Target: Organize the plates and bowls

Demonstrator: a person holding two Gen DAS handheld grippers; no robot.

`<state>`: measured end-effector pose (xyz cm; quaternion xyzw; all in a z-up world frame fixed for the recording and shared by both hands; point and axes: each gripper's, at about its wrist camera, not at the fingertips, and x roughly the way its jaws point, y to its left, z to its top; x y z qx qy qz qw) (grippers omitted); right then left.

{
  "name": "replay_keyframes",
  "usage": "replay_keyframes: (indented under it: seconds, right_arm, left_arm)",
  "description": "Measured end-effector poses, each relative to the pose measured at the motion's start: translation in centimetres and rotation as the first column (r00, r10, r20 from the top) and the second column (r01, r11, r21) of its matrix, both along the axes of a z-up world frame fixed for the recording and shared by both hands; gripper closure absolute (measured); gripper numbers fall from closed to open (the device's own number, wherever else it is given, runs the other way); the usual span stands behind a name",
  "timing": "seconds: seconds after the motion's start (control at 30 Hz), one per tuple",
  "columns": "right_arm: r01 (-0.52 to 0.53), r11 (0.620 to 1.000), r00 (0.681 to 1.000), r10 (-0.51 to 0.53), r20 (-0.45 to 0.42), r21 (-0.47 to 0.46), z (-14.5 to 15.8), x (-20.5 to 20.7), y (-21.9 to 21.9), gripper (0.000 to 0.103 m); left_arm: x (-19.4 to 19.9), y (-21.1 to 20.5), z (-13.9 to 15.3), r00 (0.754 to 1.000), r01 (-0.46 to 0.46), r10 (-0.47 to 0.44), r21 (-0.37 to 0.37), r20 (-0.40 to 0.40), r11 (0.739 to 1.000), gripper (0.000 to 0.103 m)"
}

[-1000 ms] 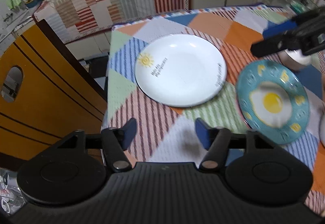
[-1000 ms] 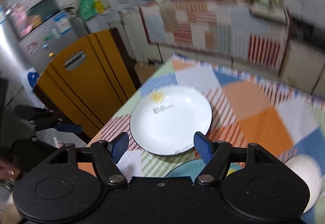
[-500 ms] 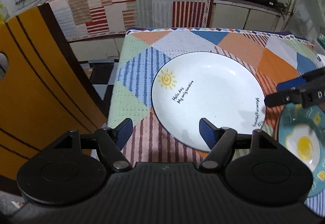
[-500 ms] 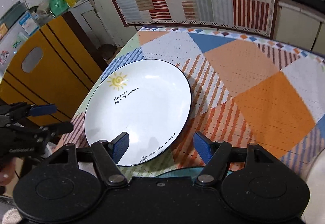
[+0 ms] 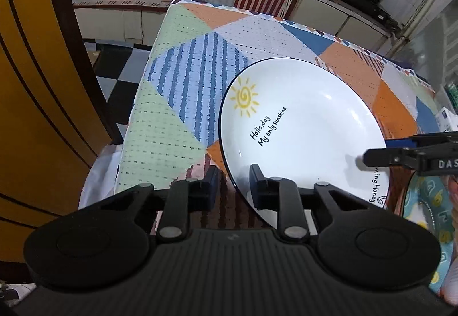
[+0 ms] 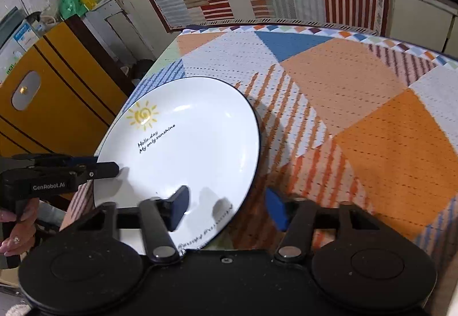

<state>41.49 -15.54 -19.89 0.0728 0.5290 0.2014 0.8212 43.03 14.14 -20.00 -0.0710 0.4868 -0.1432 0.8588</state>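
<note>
A white plate [image 5: 300,121] with a thin dark rim lies face up on a patchwork cloth [image 5: 183,86] that covers a table, at the centre of both wrist views. The left gripper [image 5: 233,184], low in the left view, has just been closing. Its jaws now stand narrow with the plate's near-left rim pinched between them, one finger over the white face and one outside the rim. In the right view the same gripper enters from the left edge, clamped on that rim, with a hand [image 6: 17,230] behind it. The right gripper [image 6: 227,204] has also just been closing but is only half shut. It straddles the plate's lower right rim, one finger over the face and one over the cloth, and its pads do not appear to press yet. Taking the rim at two separate spots probably serves to lift the wide, flat plate level. A teal plate [image 5: 426,201] with a fried-egg print, at the lower right edge of the left view, may be where it gets stacked. The white plate is round, so it has no long axis. Its yellow sun sits toward the upper left, and its black lettering climbs toward the upper right.
</note>
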Motion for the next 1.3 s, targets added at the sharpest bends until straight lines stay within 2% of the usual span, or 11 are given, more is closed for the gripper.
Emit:
replay_keyframes:
  seconds: [0.07, 0.13, 0.2, 0.27, 0.37, 0.47, 0.53, 0.77, 0.9, 1.07, 1.3]
  right_arm:
    - [0.021, 0.999, 1.000, -0.021, 0.002, 0.031, -0.6, 0.1, 0.0, 0.056]
    - [0.055, 0.997, 0.998, -0.056, 0.008, 0.049, -1.0, 0.0, 0.0, 0.058]
    - [0.072, 0.996, 0.997, -0.074, 0.026, 0.044, -1.5, -0.1, 0.0, 0.068]
    - [0.067, 0.997, 0.997, -0.068, 0.048, 0.024, -1.5, -0.2, -0.2, 0.081]
    - [0.043, 0.998, 0.998, -0.045, 0.050, 0.051, -1.4, -0.5, -0.9, 0.083]
    - [-0.012, 1.000, 0.996, 0.010, 0.088, 0.028, -0.6, -1.4, -0.7, 0.083]
    - [-0.026, 0.998, 0.996, 0.021, 0.092, 0.053, 0.1, -1.9, -1.1, 0.083]
    - [-0.062, 0.997, 0.986, 0.055, 0.155, 0.039, 4.5, -5.4, -2.6, 0.082]
    - [-0.055, 0.998, 0.981, 0.049, 0.187, 0.027, 7.3, -8.2, -4.4, 0.082]
    - [-0.039, 0.999, 0.977, 0.037, 0.208, 0.004, 9.6, -11.9, -6.9, 0.082]
    - [0.007, 1.000, 0.981, -0.008, 0.191, 0.005, 9.9, -16.3, -10.0, 0.082]
  left_arm:
    - [-0.4, -0.7, -0.2, 1.000, 0.004, -0.004, 0.006, 0.025, 1.000, 0.087]
    - [-0.6, -1.0, -0.2, 0.999, -0.005, 0.004, 0.017, 0.045, 1.000, 0.087]
    - [-0.8, -1.0, -0.2, 0.999, -0.006, 0.005, 0.022, 0.053, 1.000, 0.086]
    - [-0.7, -1.1, 0.0, 0.998, 0.002, -0.005, 0.036, 0.056, 0.999, 0.086]
    - [-0.8, -1.8, 0.4, 0.999, 0.016, -0.020, 0.082, 0.046, 0.996, 0.085]
    - [-1.8, -1.9, 1.3, 0.997, 0.017, -0.025, 0.104, 0.079, 0.994, 0.084]
    - [-2.6, -2.0, 2.3, 0.996, 0.023, -0.032, 0.104, 0.086, 0.994, 0.084]
    - [-5.8, -3.8, 6.9, 0.990, 0.080, -0.090, 0.102, 0.104, 0.992, 0.083]
    - [-7.7, -5.7, 9.0, 0.986, 0.139, -0.146, 0.084, 0.075, 0.987, 0.082]
    - [-10.3, -8.2, 10.2, 0.978, 0.192, -0.197, 0.072, 0.074, 0.979, 0.082]
    - [-12.7, -11.6, 9.8, 0.961, 0.273, -0.277, 0.083, 0.031, 0.958, 0.081]
